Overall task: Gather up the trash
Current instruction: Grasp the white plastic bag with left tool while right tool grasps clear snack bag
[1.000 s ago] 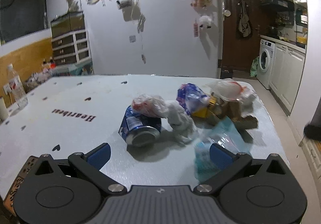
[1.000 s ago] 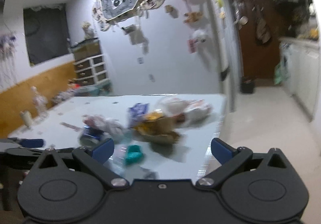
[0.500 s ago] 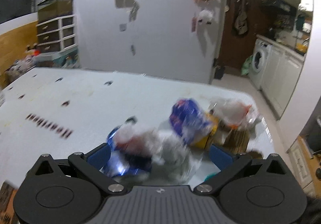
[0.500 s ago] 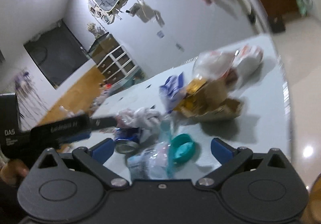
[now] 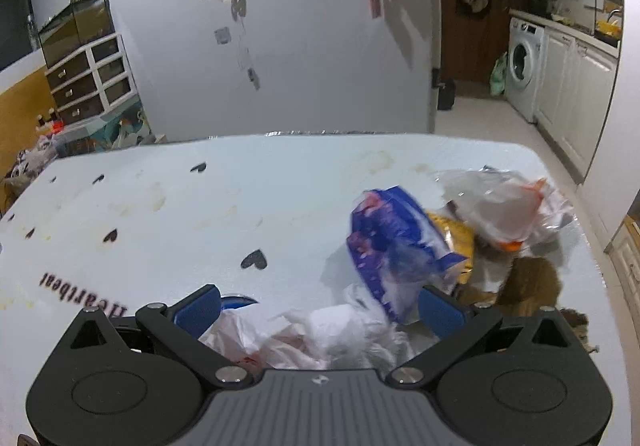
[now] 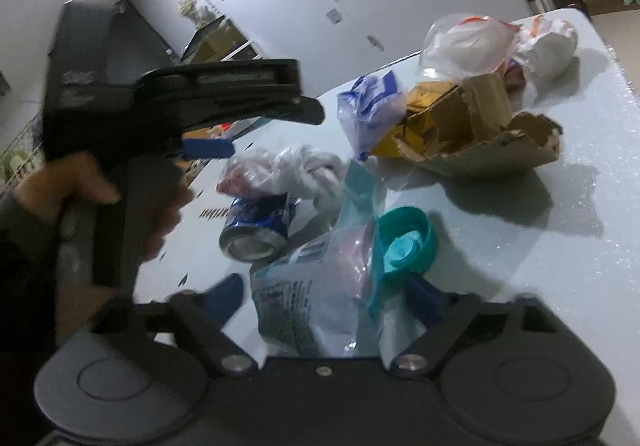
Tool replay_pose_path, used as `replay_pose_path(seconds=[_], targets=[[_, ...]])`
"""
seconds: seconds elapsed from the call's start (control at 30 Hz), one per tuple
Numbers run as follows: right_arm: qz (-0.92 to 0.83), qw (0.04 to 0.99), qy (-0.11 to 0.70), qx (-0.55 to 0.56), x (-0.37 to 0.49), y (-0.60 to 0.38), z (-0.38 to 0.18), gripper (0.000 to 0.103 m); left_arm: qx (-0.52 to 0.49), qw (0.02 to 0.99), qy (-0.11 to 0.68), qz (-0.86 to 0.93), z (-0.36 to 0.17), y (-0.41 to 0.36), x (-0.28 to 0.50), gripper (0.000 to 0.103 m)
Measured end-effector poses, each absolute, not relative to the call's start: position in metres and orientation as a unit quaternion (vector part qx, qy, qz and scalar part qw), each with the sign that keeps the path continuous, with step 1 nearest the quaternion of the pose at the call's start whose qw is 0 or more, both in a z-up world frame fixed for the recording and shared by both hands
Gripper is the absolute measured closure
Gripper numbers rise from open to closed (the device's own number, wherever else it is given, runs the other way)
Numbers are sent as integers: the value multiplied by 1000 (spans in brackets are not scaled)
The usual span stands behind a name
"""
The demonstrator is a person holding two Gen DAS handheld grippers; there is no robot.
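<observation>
Collection has barely begun: every item is still on the bench [image 6: 580,206]. Your right claw [image 6: 320,296] has just been closing around the clear wrapper [image 6: 316,286], though its pads stand off the plastic, so nothing is gripped. Your left claw [image 5: 318,306] is spread wide over the white crumpled bag [image 5: 320,334] (blue can [image 6: 256,222] beneath it). Left to gather: teal lid [image 6: 408,242], torn cardboard [image 6: 472,134], blue packet [image 5: 396,246].
</observation>
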State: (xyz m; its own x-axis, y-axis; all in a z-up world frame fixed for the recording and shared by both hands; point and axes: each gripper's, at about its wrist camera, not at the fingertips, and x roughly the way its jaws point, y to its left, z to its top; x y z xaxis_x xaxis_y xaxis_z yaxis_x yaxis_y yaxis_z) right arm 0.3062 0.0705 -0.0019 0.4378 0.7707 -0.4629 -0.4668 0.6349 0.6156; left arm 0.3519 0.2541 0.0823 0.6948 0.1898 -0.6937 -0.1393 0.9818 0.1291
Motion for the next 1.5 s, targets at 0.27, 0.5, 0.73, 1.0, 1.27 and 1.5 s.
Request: replay_pose_path(seconds=[0.27, 0.5, 0.73, 1.0, 1.27, 1.5], targets=[[406, 818, 371, 169, 301, 63, -2, 54, 11, 922, 384, 42, 84, 257, 328, 1], [407, 823, 361, 162, 292, 48, 7, 57, -7, 915, 401, -40, 82, 244, 283, 4], [388, 839, 355, 138, 278, 26, 11, 58, -13, 919, 388, -64, 81, 234, 255, 12], [376, 850, 346, 130, 267, 6, 16, 58, -6, 926, 378, 15, 70, 239, 295, 26], [363, 857, 341, 132, 266, -11, 17, 58, 38, 911, 410, 17, 40, 222, 298, 52], [358, 862, 336, 122, 266, -19, 17, 59, 16, 920, 388, 53, 38, 218, 284, 65]])
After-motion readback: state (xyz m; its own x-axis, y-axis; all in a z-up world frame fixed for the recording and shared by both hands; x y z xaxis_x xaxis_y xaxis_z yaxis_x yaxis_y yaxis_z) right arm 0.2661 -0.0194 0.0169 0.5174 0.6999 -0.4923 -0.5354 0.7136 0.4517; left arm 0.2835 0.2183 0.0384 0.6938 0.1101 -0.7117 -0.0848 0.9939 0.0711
